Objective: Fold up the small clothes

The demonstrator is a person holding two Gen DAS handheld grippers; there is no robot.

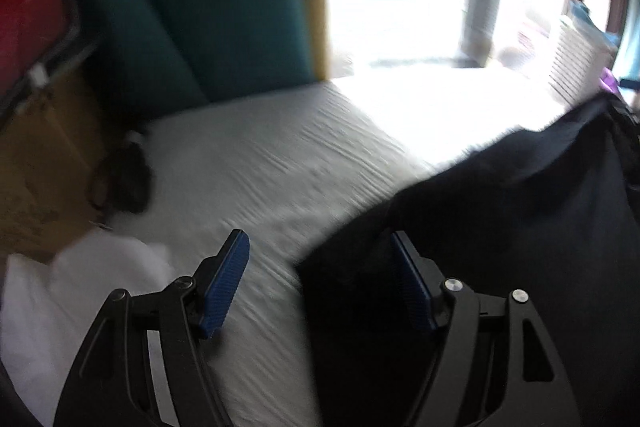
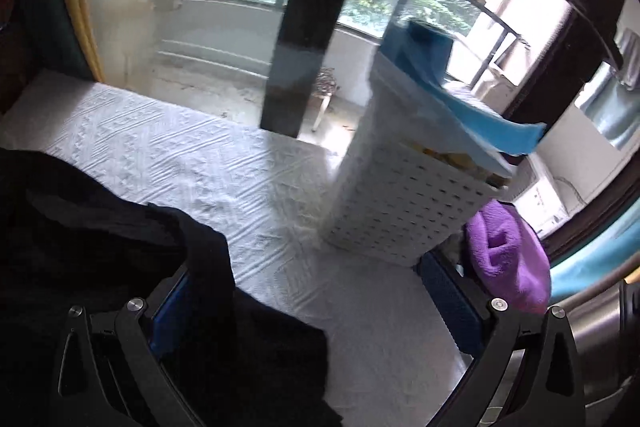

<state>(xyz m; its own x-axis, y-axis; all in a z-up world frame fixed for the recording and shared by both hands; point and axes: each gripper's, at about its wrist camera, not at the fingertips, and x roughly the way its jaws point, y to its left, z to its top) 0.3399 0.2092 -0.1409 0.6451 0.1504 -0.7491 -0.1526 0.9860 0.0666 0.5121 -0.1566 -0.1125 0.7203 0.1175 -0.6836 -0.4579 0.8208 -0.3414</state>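
Observation:
A black garment (image 1: pixel 500 211) lies spread on the white textured cover (image 1: pixel 256 163), filling the right side of the left wrist view. My left gripper (image 1: pixel 318 245) hangs open just above the cover. Its right pad sits over the garment's left edge and its left pad over bare cover. In the right wrist view the same black garment (image 2: pixel 100 227) lies at the left and drapes over the left finger. My right gripper (image 2: pixel 306 267) stands wide open, its right pad (image 2: pixel 448 303) free above the cover (image 2: pixel 160 143). No pad presses on cloth.
A white crumpled cloth (image 1: pixel 80 291) lies at the near left, a small dark object (image 1: pixel 124 179) by a cardboard box (image 1: pixel 40 163). A white perforated basket (image 2: pixel 404 199) with blue fabric (image 2: pixel 460 99) stands at the right, a purple cloth (image 2: pixel 504 251) beside it. A dark post (image 2: pixel 316 19) rises behind.

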